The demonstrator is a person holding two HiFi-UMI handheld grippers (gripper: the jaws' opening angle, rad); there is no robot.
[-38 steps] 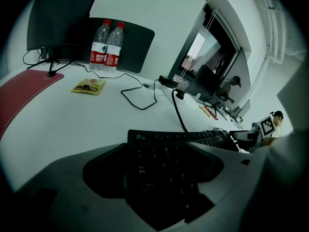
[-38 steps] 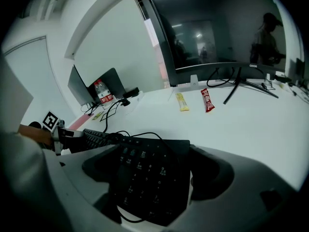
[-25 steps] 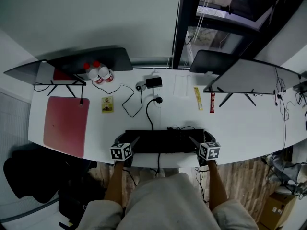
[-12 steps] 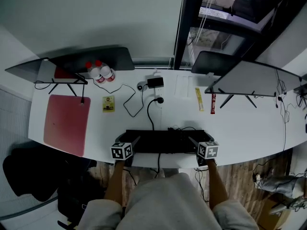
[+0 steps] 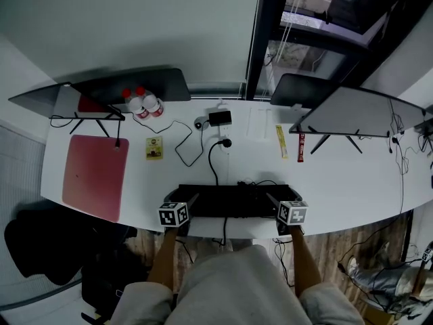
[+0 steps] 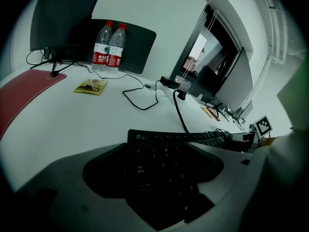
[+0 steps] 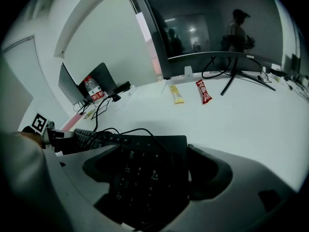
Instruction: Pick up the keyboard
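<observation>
Keyboard [image 5: 233, 200] lies along the near edge of the desk [image 5: 352, 181], long axis left to right, straight ahead of me. My left gripper [image 5: 191, 198] straddles its left end and my right gripper [image 5: 269, 198] its right end. Both jaw pairs are spread and not yet clamped, and both ends are equally near.

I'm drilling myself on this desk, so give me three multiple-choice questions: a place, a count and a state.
1. Where on the desk is the keyboard? A) near edge B) on the red mat C) under a monitor
2. How many bottles stand there? A) one B) two C) four
3. The left gripper's jaws are: A) shut, empty B) round a bottle C) apart, the keyboard's end between them
Answers: A, it lies at the near edge; B, two stand side by side; C, keys show between them.
</observation>
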